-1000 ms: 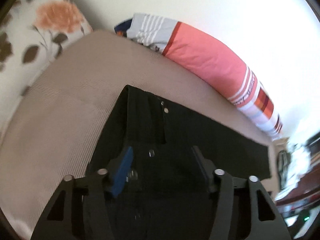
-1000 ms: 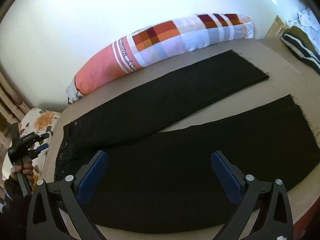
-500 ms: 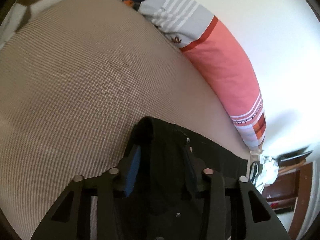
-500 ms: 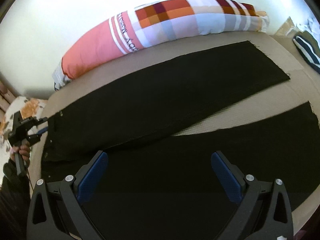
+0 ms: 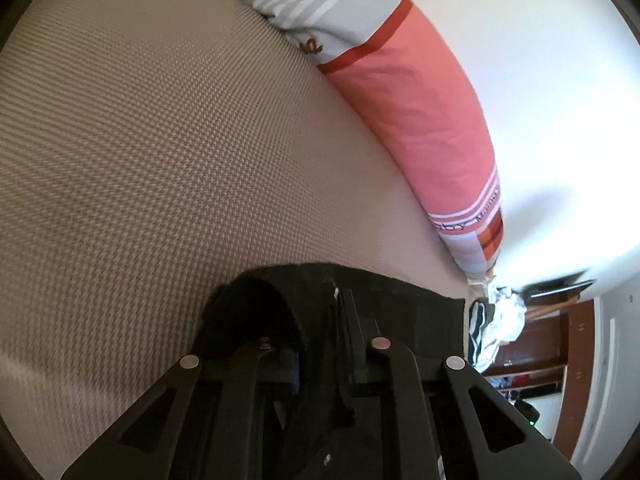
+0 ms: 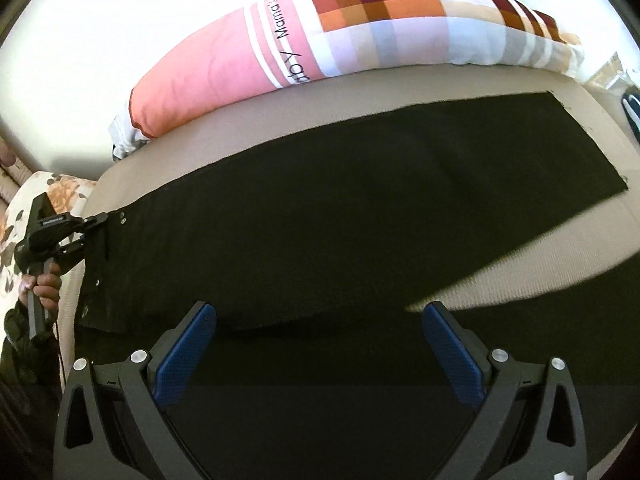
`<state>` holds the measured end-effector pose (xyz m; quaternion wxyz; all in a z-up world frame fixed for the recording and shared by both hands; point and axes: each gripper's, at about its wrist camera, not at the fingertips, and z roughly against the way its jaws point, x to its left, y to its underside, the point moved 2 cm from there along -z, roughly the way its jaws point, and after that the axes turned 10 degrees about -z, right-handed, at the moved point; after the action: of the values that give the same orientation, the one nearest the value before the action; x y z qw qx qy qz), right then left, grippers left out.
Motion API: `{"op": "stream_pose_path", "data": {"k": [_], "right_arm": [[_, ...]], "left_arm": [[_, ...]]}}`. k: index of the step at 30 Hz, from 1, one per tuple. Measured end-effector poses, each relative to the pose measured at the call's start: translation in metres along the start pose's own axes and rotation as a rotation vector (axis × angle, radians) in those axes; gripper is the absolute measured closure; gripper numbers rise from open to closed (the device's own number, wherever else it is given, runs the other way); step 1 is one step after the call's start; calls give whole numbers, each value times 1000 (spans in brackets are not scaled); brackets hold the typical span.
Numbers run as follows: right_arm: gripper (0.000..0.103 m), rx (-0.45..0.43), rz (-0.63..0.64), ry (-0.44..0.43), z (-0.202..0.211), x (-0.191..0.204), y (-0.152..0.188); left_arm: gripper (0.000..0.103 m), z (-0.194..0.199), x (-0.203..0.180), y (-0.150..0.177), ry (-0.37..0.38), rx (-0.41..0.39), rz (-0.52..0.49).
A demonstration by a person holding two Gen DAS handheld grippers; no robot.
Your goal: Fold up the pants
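Black pants (image 6: 340, 216) lie flat on a beige mattress (image 6: 520, 256), legs spread apart toward the right. My left gripper (image 5: 316, 344) is shut on the pants' waistband (image 5: 304, 304) at its far corner; it also shows in the right wrist view (image 6: 86, 232), at the waist's left edge. My right gripper (image 6: 320, 344) is open, hovering low over the near leg, close to the crotch, with black cloth between and under its blue pads (image 6: 184, 356).
A long pink and checked bolster pillow (image 6: 320, 40) lies along the wall behind the pants. A floral pillow (image 6: 24, 216) sits at the left end. Folded clothes (image 5: 492, 320) and dark wooden furniture stand beyond the mattress's far end.
My left gripper moved in to the waistband's far corner and closed on it. My right gripper dropped lower and nearer to the pants, still open.
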<state>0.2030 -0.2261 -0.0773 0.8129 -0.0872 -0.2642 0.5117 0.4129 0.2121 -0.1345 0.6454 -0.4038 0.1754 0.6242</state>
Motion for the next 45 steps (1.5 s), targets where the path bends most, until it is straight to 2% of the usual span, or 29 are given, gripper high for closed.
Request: {"op": "stream_pose_path", "data": {"k": [3,6,10,14,19,22,25,30,34,36,39,41,45], "right_arm": [[0,0,52,-3,-8,6,-14],[0,-1,136,-14,-13,10,-31],[0,31,300,-61,-26,18,-67],[0,83,481,-121,-46,33,-102],[9,198,711,-197,-79,58,-133],[15,252,794,-218,-93,68,-142],[24,326,883,-248,-110,77,-150],[47,456,1002,-280,-132,87,-149],[57,513,1057,-286,-143,89,-143],[62,517,1081,-278,-145,88,-139],[83,495,1099,-260,-144,88,-132],[92,464,1107,-237,-137,86,-126],[96,329,1108,-186,-107,86,-111]], "left_arm": [[87,-9,3,-1,-3,-5,18],[93,-7,-8,1,-33,-35,-18],[95,11,-43,7,-34,-108,-125],[95,36,-83,20,7,-173,-228],[95,66,-121,42,42,-232,-360],[94,78,-133,53,36,-250,-418],[95,81,-140,60,36,-263,-430],[94,84,-142,63,10,-257,-417],[94,84,-147,64,-24,-242,-427],[94,82,-149,63,-34,-234,-433],[95,79,-150,62,-53,-224,-432],[94,77,-150,62,-68,-219,-432],[94,79,-148,62,-87,-228,-422]]}}
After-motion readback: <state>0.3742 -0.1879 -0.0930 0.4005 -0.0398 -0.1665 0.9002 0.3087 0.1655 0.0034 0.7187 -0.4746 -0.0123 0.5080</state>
